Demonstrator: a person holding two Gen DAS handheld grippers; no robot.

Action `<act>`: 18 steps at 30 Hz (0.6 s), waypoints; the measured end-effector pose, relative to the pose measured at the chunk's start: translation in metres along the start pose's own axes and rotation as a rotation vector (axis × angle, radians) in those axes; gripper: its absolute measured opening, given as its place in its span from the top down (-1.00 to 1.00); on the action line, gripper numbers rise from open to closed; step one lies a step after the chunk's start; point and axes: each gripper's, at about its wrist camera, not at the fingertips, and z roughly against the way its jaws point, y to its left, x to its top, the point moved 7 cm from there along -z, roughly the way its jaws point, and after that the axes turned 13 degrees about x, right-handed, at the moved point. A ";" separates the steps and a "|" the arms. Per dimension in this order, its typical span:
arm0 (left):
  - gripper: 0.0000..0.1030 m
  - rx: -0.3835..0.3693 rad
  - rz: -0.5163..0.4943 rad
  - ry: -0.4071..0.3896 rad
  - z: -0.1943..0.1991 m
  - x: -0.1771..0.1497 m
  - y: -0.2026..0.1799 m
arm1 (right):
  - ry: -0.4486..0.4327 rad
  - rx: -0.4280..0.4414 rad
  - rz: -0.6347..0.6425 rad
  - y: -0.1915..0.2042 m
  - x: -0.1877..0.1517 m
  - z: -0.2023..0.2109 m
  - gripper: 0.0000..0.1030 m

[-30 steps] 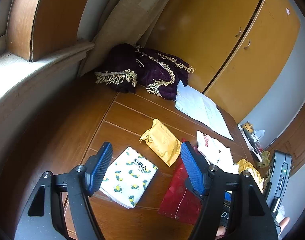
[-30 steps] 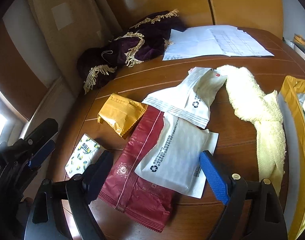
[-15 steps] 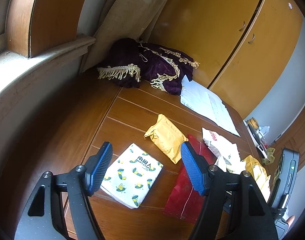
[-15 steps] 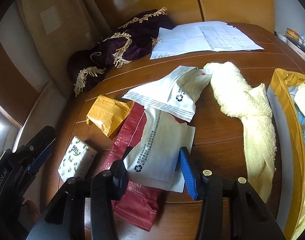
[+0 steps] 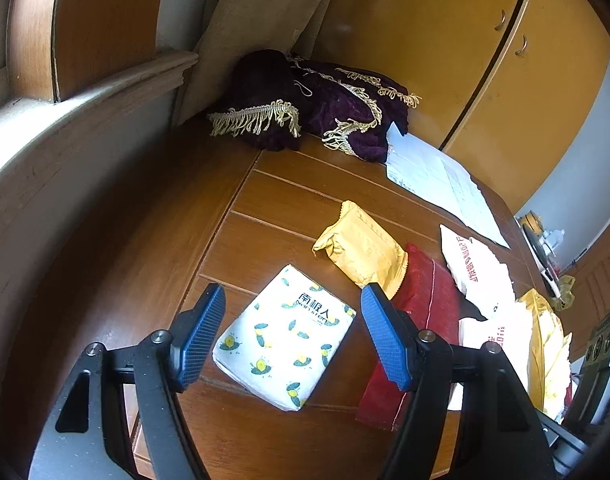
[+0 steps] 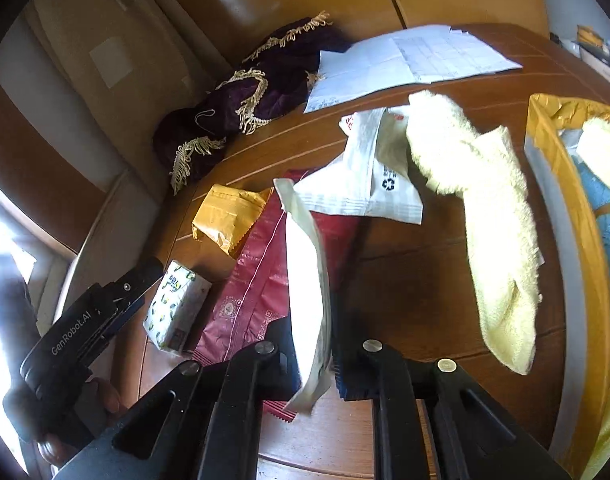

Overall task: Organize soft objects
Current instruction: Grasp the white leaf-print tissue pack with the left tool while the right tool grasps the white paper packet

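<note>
Right gripper (image 6: 313, 364) clamped on white bag (image 6: 307, 280), lifted over red bag (image 6: 249, 280). Left gripper (image 5: 293, 336) spread wide above tissue pack (image 5: 285, 340). Bin (image 6: 561, 216) at right holds yellow and blue cloth.

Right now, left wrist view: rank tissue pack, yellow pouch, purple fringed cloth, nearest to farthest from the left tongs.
1. White lemon-print tissue pack: between the open left tongs, on the wooden table.
2. Crinkled yellow foil pouch: just beyond, toward the right finger.
3. Dark purple gold-fringed cloth: far edge, by the wall.
</note>
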 end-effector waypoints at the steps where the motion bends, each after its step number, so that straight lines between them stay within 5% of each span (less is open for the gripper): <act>1: -0.36 -0.006 -0.008 0.010 -0.001 -0.001 -0.002 | -0.007 0.003 -0.005 0.000 0.001 0.001 0.71; 18: -0.36 0.062 -0.160 -0.002 -0.004 -0.014 -0.020 | -0.035 -0.012 0.007 0.000 0.004 0.007 0.81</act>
